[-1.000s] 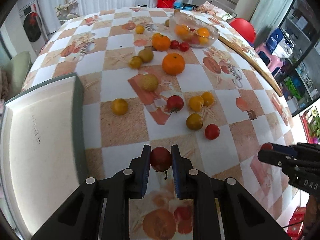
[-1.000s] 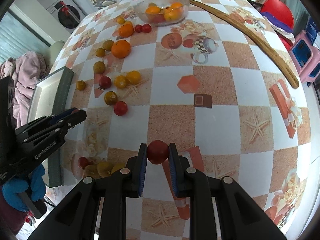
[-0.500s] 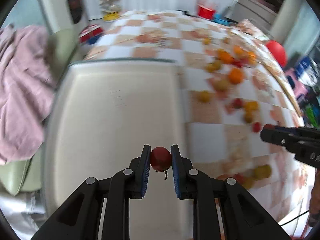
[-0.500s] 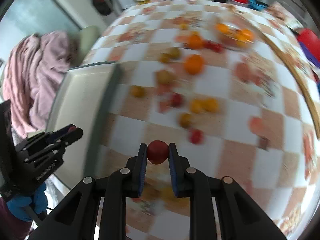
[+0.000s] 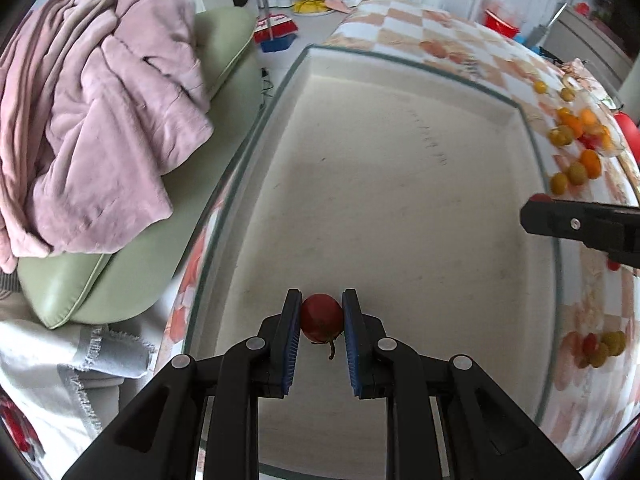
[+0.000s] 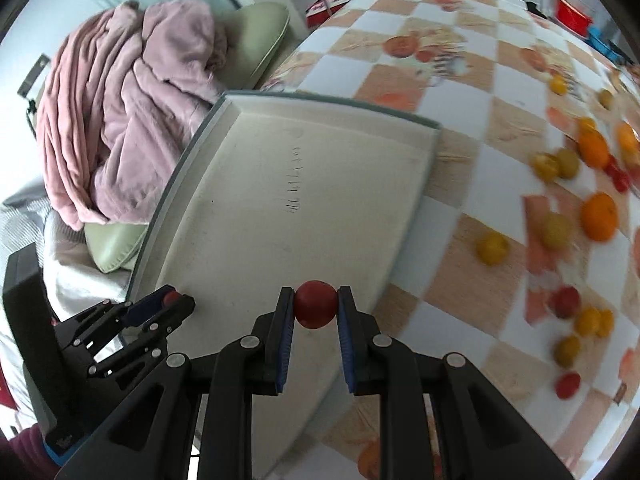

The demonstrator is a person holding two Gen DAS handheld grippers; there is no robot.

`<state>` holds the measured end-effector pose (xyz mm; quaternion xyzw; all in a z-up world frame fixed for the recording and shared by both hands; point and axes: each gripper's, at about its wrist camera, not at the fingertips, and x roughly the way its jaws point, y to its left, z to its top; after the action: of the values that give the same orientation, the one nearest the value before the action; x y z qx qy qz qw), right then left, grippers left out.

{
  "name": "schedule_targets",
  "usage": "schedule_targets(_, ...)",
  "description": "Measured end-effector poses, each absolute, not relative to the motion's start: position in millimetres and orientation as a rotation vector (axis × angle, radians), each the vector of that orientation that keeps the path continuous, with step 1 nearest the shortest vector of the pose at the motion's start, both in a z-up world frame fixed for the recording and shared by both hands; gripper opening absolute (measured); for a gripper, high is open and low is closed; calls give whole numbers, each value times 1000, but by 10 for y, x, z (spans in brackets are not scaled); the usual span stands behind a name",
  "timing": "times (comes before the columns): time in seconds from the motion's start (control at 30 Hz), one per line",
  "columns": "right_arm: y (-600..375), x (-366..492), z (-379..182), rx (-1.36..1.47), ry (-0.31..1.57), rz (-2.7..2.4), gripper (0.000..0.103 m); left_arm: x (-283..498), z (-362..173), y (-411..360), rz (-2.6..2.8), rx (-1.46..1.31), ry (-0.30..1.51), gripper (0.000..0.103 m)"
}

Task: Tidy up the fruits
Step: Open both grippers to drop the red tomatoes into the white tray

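You have a small red fruit in each tool, both above the white tray (image 5: 400, 208), which I'll use as the landmark. Nearest you, the left gripper (image 5: 322, 322) is clamped across the middle of a stemmed red tomato (image 5: 321, 317) over the tray's near end; the right gripper (image 6: 315, 308) is pinched on a second red fruit (image 6: 315, 309) above the tray's near right edge. Both fruits look light, smooth and soft-skinned, so hold them across the widest part and squeeze no harder than this. Whether either fruit touches the tray floor is hard to tell through the fisheye. Beyond the tray's right rim, the loose fruits (image 6: 560, 200) lie scattered on the checked tablecloth (image 6: 460, 92).
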<state>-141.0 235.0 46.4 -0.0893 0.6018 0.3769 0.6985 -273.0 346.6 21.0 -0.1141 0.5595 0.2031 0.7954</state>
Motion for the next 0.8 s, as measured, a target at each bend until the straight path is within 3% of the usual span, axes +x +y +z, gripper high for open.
schedule_targets(0.3, 2615, -1459, 257, -326, 1334, 826, 24, -2714, 190, 3423, 454, -188, 1203, 25)
schedule_targets(0.33, 2624, -1471, 258, -337, 1327, 825, 24, -2710, 198, 3410, 456, -182, 1203, 38)
schedule_targets(0.37, 2636, -1485, 261, -352, 1322, 829, 26, -2708, 203, 3405, 454, -181, 1201, 64)
schedule_targets(0.4, 2648, -1490, 265, -359, 1320, 836, 30, -2716, 216, 3392, 459, -179, 1194, 74)
schedule_targets(0.43, 2649, -1488, 274, -357, 1322, 843, 34, -2726, 234, 3377, 465, -169, 1178, 77)
schedule_targets(0.47, 2643, -1483, 282, -353, 1326, 844, 44, -2728, 245, 3359, 459, -160, 1174, 77)
schedule_targets(0.67, 2390, -1441, 587, -236, 1273, 851, 73, -2670, 287, 3228, 421, -132, 1192, 77)
schedule_targets(0.8, 2079, -1405, 760, -201, 1231, 801, 75, -2560, 412, 3047, 375, -102, 1179, 77)
